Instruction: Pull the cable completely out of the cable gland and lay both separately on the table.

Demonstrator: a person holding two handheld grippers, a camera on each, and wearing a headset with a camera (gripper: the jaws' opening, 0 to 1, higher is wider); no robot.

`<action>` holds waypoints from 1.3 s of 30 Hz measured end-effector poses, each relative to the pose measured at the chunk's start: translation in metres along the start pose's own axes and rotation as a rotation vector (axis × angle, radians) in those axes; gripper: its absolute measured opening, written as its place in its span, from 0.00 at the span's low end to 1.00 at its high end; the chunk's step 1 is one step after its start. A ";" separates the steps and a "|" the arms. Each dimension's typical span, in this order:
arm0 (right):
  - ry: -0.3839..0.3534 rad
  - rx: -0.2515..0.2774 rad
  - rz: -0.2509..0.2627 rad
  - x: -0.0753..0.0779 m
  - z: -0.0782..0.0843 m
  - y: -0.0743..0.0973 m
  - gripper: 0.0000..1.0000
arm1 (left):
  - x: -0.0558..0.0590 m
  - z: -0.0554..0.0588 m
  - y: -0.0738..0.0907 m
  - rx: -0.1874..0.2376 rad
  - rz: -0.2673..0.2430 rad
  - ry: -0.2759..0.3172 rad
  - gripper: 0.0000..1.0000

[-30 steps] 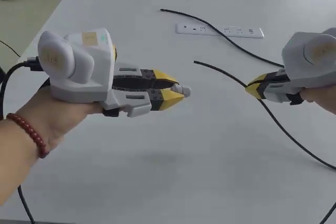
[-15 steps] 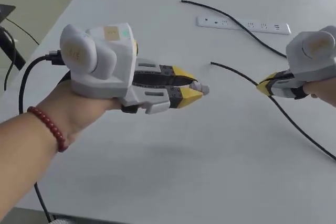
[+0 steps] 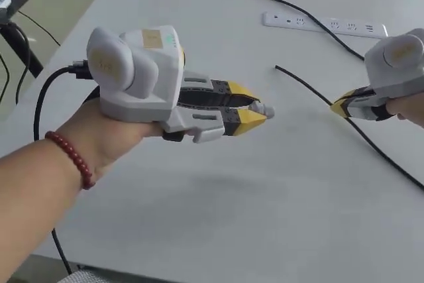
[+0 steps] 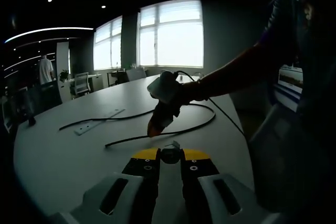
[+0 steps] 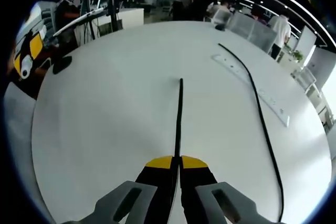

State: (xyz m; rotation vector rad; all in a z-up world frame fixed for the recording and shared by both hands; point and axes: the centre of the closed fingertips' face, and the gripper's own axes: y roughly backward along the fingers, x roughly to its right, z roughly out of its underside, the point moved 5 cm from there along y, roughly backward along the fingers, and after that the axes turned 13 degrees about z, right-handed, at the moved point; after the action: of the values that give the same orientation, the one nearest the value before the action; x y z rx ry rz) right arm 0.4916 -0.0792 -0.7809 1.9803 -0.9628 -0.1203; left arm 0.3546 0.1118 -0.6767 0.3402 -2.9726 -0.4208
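My left gripper [image 3: 264, 111] is held above the table's middle, shut on a small grey cable gland [image 3: 263, 107]. In the left gripper view the gland [image 4: 170, 153] sits between the yellow tips of the left gripper [image 4: 170, 150]. To the right, my right gripper [image 3: 336, 107] is shut on a thin black cable [image 3: 301, 82]. Its free end points up-left, apart from the gland. The rest trails off to the lower right. In the right gripper view the cable [image 5: 179, 114] runs straight ahead from the right gripper [image 5: 177, 157].
A white power strip [image 3: 324, 24] lies at the back of the white table [image 3: 218, 217]. A second black cable [image 3: 298, 12] crosses over it. The table's left edge is near my left arm. A person stands far off across the room [image 4: 46, 72].
The head view has shifted, so everything sits further right in the picture. Both grippers keep their holds; gland and cable end stay apart.
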 end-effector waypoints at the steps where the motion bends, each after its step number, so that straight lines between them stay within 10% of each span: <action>1: 0.000 0.000 -0.001 0.000 0.000 0.000 0.00 | 0.000 0.000 -0.001 -0.001 0.001 0.001 0.16; 21: 0.011 -0.035 -0.035 -0.008 0.005 -0.002 0.00 | 0.006 -0.002 -0.008 0.007 0.015 0.001 0.16; 39: 0.000 0.054 -0.021 -0.008 -0.009 0.024 0.32 | 0.007 -0.006 -0.009 0.010 0.011 -0.007 0.16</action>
State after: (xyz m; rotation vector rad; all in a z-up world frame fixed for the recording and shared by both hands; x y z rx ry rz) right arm 0.4757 -0.0752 -0.7596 2.0398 -0.9550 -0.1074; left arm 0.3502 0.1001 -0.6724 0.3245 -2.9828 -0.4076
